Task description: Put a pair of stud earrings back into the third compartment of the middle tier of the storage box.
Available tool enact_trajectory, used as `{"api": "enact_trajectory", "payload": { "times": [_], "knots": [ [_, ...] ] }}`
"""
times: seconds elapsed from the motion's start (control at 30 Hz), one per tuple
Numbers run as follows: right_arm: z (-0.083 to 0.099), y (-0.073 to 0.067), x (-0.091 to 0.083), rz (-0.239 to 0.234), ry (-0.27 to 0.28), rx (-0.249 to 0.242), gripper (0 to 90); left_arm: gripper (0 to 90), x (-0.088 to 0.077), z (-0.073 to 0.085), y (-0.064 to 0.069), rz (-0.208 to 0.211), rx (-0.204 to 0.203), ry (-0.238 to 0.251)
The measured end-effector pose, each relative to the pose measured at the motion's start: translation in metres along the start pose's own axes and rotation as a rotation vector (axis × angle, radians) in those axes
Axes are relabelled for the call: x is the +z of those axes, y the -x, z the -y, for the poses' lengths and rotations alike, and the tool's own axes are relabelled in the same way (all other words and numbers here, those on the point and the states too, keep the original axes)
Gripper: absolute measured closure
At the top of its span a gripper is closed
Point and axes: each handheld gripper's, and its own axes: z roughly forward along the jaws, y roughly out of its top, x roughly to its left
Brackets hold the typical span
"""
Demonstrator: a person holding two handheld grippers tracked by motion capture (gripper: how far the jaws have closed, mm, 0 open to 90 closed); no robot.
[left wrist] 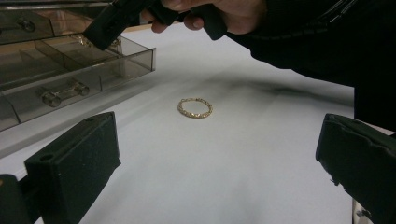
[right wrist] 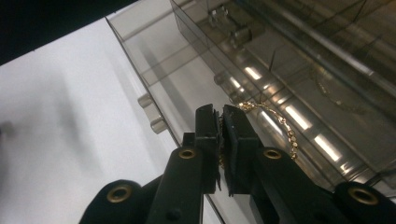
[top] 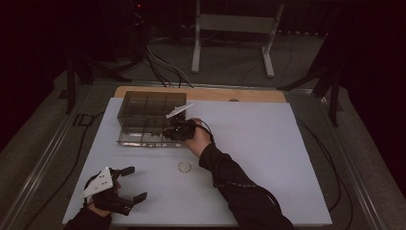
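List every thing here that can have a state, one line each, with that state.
Right gripper: shut on the gold chain, over the open drawer.
Gold chain: pinched at one end, hanging into the drawer.
Drawer: pulled out of the smoked plastic organiser.
Left gripper: open, holding nothing.
Gold ring bracelet: lying flat on the white mat, untouched.

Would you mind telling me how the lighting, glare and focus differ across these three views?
High view: dim, the room beyond the white table nearly black. Left gripper view: the gold ring is sharp, a soft dark shadow of the sleeve falls behind it, and the near black jaws look blurred. Right gripper view: bright glare streaks on the smoked plastic organiser box; the gold chain is fairly sharp.
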Motion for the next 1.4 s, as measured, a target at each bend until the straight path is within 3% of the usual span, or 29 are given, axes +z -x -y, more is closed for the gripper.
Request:
{"api": "enact_trajectory", "payload": {
  "times": [0.17,0.3,0.37,0.5,0.7,0.73,0.8,1.07,1.17,1.4],
  "knots": [
    [0.003,0.003,0.005,0.003,-0.018,0.012,84.5,0.6,0.000,0.000,0.000,0.005,-0.004,0.001],
    [0.002,0.003,0.003,-0.020,-0.010,0.024,67.8,0.6,0.000,0.000,0.000,0.000,-0.002,0.001],
    [0.001,0.003,0.002,-0.023,-0.008,0.024,65.3,0.6,0.000,0.000,0.000,-0.001,-0.001,0.000],
    [-0.002,-0.001,-0.006,-0.039,0.025,0.019,47.7,0.6,0.000,0.000,0.000,0.000,-0.003,0.002],
    [-0.002,-0.004,-0.014,-0.061,0.066,0.027,32.2,0.6,0.000,0.000,0.000,-0.002,-0.002,0.001],
    [-0.001,-0.004,-0.017,-0.083,0.076,0.029,23.9,0.6,0.000,0.000,0.000,-0.003,0.000,-0.001],
    [0.001,-0.004,-0.020,-0.102,0.088,0.027,18.9,0.6,0.000,0.000,0.000,-0.003,-0.001,-0.004],
    [0.011,-0.006,-0.040,-0.105,0.128,0.042,13.7,0.6,0.000,0.000,0.000,0.001,-0.007,0.009],
    [0.017,-0.009,-0.049,-0.091,0.137,0.024,3.1,0.6,0.000,0.000,0.000,0.002,-0.006,0.005],
    [0.034,-0.019,-0.064,-0.074,0.147,-0.001,2.3,0.6,0.001,0.000,0.000,0.004,-0.008,0.004]
  ]
}}
